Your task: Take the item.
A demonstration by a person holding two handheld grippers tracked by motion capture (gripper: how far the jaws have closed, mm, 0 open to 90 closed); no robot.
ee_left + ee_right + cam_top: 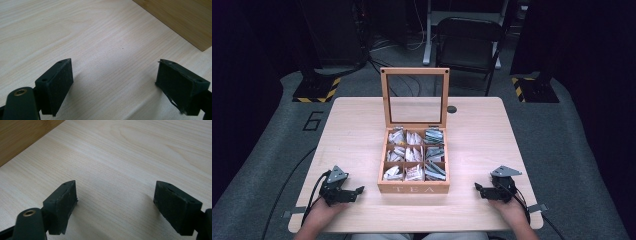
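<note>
from above, the light wooden tea box [414,188] with "tea" on its front sits mid-table, its glass-paned lid [414,97] standing upright and open, and all nine compartments look stocked with paper sachets [414,152]. the left gripper [355,192] rests on the pale wooden table [357,125] well to the box's left, the right gripper [480,190] well to its right, both aimed inward, neither touching it. so the lid's up, and by my read nothing has been picked or placed yet.

left gripper view: black jaws spread wide, nothing but bare tabletop between them, the box's brown side wall [180,20] up in the corner.

right gripper view: same story, jaws wide apart and empty, box wall [22,137] at top left. all the handling looks to lie ahead.
</note>
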